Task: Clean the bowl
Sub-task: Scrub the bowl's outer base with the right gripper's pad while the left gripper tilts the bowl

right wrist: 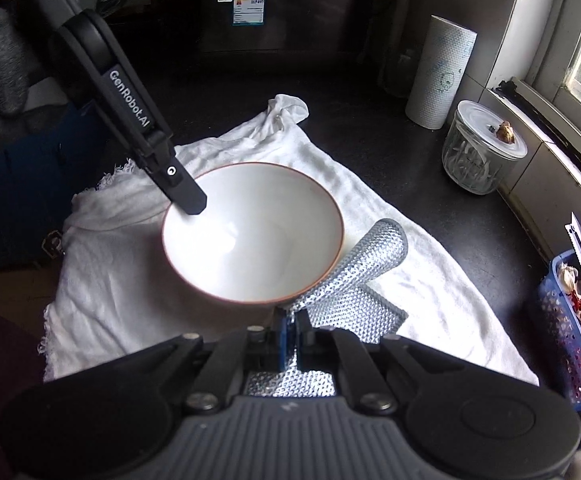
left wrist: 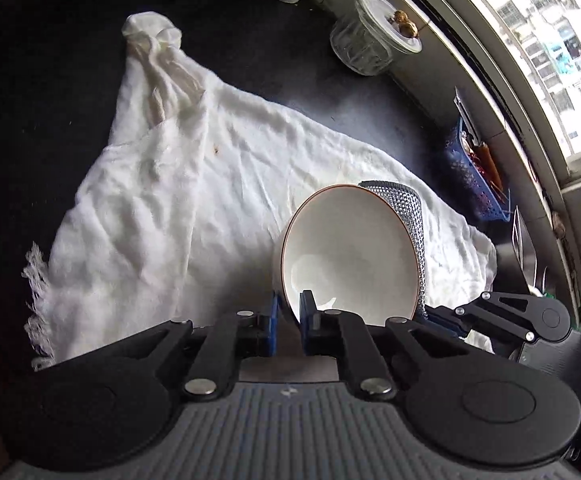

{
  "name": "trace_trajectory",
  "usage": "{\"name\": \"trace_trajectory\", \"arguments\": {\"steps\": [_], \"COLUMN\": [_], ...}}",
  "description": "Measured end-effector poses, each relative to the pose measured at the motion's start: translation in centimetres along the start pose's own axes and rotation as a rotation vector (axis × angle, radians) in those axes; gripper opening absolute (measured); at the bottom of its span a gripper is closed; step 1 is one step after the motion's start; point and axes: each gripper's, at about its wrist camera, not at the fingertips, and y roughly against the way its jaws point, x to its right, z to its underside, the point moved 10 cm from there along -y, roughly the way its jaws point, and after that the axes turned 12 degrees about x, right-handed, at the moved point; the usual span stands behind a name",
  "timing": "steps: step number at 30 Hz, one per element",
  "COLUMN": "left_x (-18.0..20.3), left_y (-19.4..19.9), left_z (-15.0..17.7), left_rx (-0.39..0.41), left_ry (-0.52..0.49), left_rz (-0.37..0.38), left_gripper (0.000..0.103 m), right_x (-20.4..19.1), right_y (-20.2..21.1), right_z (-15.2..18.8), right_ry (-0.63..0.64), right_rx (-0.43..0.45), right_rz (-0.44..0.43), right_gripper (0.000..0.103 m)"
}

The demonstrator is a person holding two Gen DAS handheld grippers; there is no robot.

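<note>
Claws worked at both sides of a white bowl (right wrist: 252,236) with a brown rim as it sat on a rumpled white cloth (left wrist: 162,184) spread over the dark bench (right wrist: 402,168). Nearest the right wrist camera, the right claw (right wrist: 291,328) was clenched on a folded silver mesh scouring cloth (right wrist: 364,276), which touched the bowl's near rim. Across the bowl, the left claw (left wrist: 288,312) gripped the rim, one finger inside and one outside, tilting the bowl in the left wrist view. Farther along the bench stood a lidded glass jar (right wrist: 480,148) and a paper towel roll (right wrist: 438,72), with a blue plastic basket (right wrist: 570,328) near the window sill.
</note>
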Motion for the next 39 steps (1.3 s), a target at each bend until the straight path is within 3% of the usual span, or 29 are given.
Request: {"name": "trace_trajectory", "arguments": {"steps": [8,10,12,13,17,24,28,33,34,36,39], "left_x": [0.3,0.8,1.1,1.4,3.6,9.5,10.7,10.7,10.6,10.6,10.4], "left_y": [0.4,0.2,0.4,0.8,3.1,3.3,0.5,-2.5,-3.0,-3.1,-2.8], "left_z": [2.3,2.6,2.6,2.5,1.9,5.4,8.1,8.5,8.3,7.7,6.3], "left_rx": [-0.004,-0.021,-0.020,-0.007,0.075,0.083,0.047,0.036,0.029,0.038,0.033], "left_ry": [0.247,0.242,0.158,0.067,-0.407,-1.057,-1.306,-1.404,-1.404,-1.347,-1.173], "left_rz": [0.022,0.055,0.048,0.035,-0.042,0.055,0.031,-0.002,-0.007,0.020,0.084], "left_gripper": [0.013,0.016,0.019,0.019,0.022,0.032,0.033,0.033,0.029,0.013,0.007], "right_x": [-1.9,-1.9,-1.9,-1.9,0.3,2.7,2.6,2.2,2.1,2.1,2.2], "right_y": [-0.2,0.0,0.2,0.3,1.8,3.0,3.0,2.9,2.9,2.9,2.6], "right_z": [-0.2,0.0,0.2,0.3,0.9,1.6,1.7,1.3,1.3,1.4,1.4], "right_ry": [0.005,-0.006,-0.018,-0.023,-0.088,-0.240,-0.294,-0.307,-0.308,-0.309,-0.313], "right_rx": [0.013,0.019,0.025,0.028,0.050,0.089,0.099,0.107,0.108,0.108,0.113], "right_rz": [-0.031,-0.035,-0.038,-0.040,0.010,0.052,0.055,0.061,0.059,0.060,0.065], "right_gripper": [0.005,0.005,0.005,0.005,0.005,0.006,0.006,0.007,0.007,0.007,0.007]}}
